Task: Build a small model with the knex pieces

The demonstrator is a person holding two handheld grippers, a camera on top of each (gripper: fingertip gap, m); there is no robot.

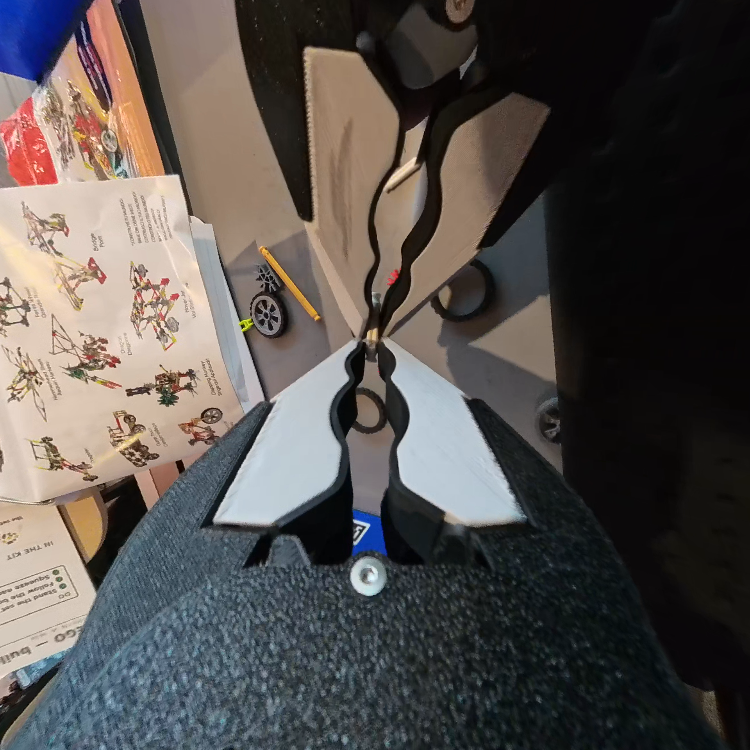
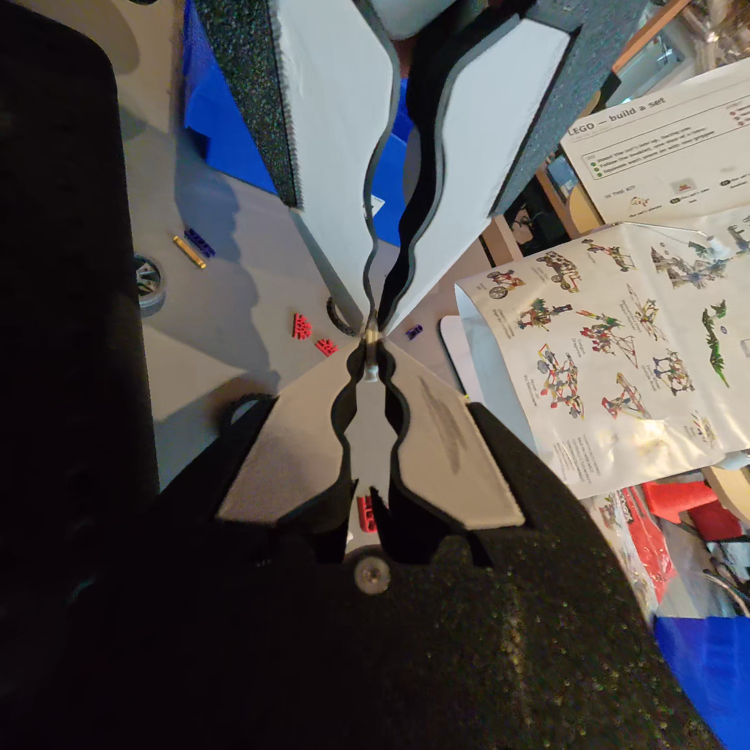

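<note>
Left tool [image 1: 371, 345] and right tool [image 2: 371, 353] meeting tip to tip above the grey table [image 1: 479, 365], both pinching one small white rod [image 2: 371, 365].

Left tool: fingertips pressed onto one end of the rod, with a black tyre ring [image 1: 368, 410] on the table just behind the tips. Right tool: fingertips clamped on the other end, rod end visible between the pads. Landmark: the rod. In the right wrist view, to its left: two red connectors [image 2: 302, 325], farther out a yellow rod [image 2: 189, 251] beside a purple piece [image 2: 199, 242]. To its right: a small purple connector [image 2: 414, 330], then an instruction sheet [image 2: 608, 349]. In the left wrist view, to its left: a grey wheel [image 1: 268, 314] and another yellow rod [image 1: 290, 283].
</note>
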